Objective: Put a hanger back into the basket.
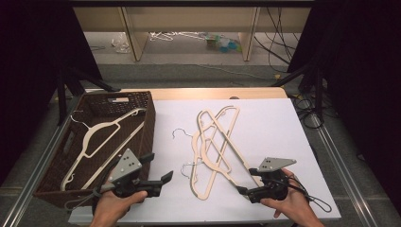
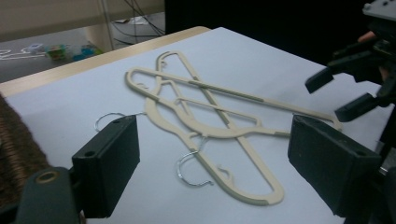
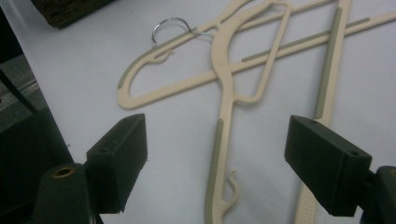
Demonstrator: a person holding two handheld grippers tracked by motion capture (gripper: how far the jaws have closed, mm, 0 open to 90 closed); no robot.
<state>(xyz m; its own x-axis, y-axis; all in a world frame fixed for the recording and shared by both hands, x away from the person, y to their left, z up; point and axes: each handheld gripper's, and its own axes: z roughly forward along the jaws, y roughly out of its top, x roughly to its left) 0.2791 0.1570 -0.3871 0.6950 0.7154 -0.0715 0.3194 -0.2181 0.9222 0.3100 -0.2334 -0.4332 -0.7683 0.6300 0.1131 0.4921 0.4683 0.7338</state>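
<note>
High view: left gripper jaws wide, near hangers.

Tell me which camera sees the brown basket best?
The high view: it shows the whole basket with a hanger lying inside. The left gripper view catches just a blurry woven edge, and the right gripper view a dark corner.

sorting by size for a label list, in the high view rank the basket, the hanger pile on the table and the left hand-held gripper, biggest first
1. basket
2. hanger pile
3. left hand-held gripper, nearer the camera, yet smallest
</note>
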